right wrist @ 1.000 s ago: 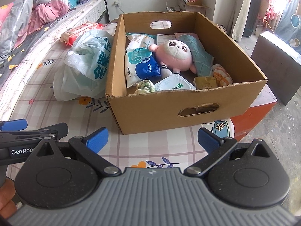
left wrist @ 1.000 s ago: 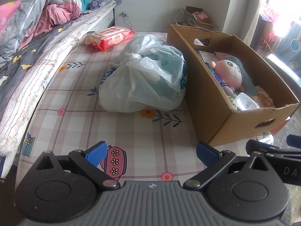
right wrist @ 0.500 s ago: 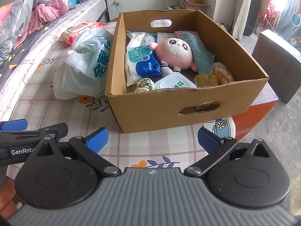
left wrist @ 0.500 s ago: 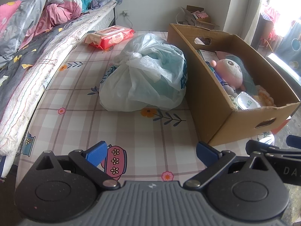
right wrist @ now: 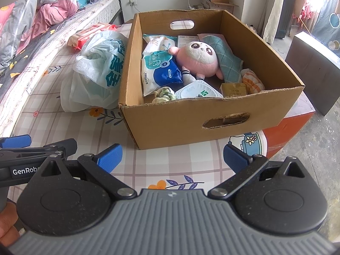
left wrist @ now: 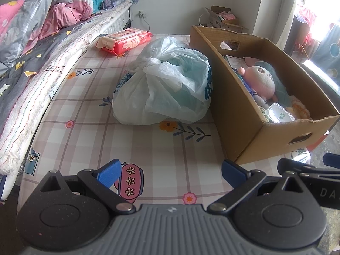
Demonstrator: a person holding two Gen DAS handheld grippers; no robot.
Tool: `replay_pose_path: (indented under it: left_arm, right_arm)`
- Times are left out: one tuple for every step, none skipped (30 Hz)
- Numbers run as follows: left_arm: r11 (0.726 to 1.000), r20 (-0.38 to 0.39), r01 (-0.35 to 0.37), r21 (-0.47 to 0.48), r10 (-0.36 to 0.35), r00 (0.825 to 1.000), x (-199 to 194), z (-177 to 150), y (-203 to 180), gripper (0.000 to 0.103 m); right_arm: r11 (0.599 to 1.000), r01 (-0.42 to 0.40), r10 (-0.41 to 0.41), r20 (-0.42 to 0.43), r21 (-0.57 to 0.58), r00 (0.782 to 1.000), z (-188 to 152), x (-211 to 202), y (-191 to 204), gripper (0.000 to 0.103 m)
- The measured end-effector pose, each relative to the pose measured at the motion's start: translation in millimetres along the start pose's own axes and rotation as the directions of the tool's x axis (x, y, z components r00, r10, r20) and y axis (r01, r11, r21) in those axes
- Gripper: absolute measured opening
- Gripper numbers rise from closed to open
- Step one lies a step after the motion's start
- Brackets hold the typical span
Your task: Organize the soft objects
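Observation:
A cardboard box [right wrist: 165,125] stands on the flowered tablecloth and holds a pink plush doll [right wrist: 199,58], a teal cloth [right wrist: 223,53], wipe packs [right wrist: 161,72], a rolled sock [right wrist: 164,93] and a white lidded tub [right wrist: 197,91]. The box also shows in the left wrist view [left wrist: 238,114], with the doll [left wrist: 260,80]. A knotted plastic bag [left wrist: 163,89] lies left of the box [right wrist: 93,74]. My left gripper [left wrist: 170,172] is open and empty over the near cloth. My right gripper [right wrist: 172,156] is open and empty in front of the box.
A red wipes pack [left wrist: 127,40] lies at the far end of the table. A bed with bunched quilts [left wrist: 38,21] runs along the left. An orange box [right wrist: 293,123] and a dark cabinet [right wrist: 314,68] stand right of the table.
Both grippers stay open and empty. The views have drifted very slightly; nothing on the table has moved.

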State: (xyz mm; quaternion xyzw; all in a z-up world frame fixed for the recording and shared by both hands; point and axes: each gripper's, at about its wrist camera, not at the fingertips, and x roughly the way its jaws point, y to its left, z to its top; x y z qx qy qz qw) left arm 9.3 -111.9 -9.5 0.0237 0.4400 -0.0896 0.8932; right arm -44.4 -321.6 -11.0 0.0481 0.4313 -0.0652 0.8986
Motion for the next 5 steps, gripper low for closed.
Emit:
replay_pose_path:
  left_arm:
    - [1.0,0.0,0.0,0.0,0.0,1.0,0.1,0.3,-0.5,0.101]
    - [1.0,0.0,0.0,0.001,0.0,1.0,0.1,0.2,-0.3,0.101]
    - [1.0,-0.001,0.001,0.0,-0.001,1.0,0.1,0.1,0.0,0.101]
    - [1.0,-0.001,0.0,0.0,0.0,1.0,0.1,0.3,-0.6,0.101]
    - [1.0,0.0,0.001,0.0,-0.001,1.0,0.0,0.2,-0.3,0.101]
  right_arm:
    - [1.0,0.0,0.0,0.0,0.0,1.0,0.0,0.0,0.1,0.102]
    - [1.0,0.0,0.0,-0.001,0.0,1.0,0.1,0.0,0.0,0.102]
    - [1.0,0.0,0.0,0.0,0.0,1.0,0.0,0.0,0.0,0.102]
    - [1.0,0.0,0.0,0.0,0.0,1.0,0.0,-0.1,0.1,0.102]
    - [1.0,0.0,0.0,0.0,0.0,1.0,0.1,0.0,-0.1,0.102]
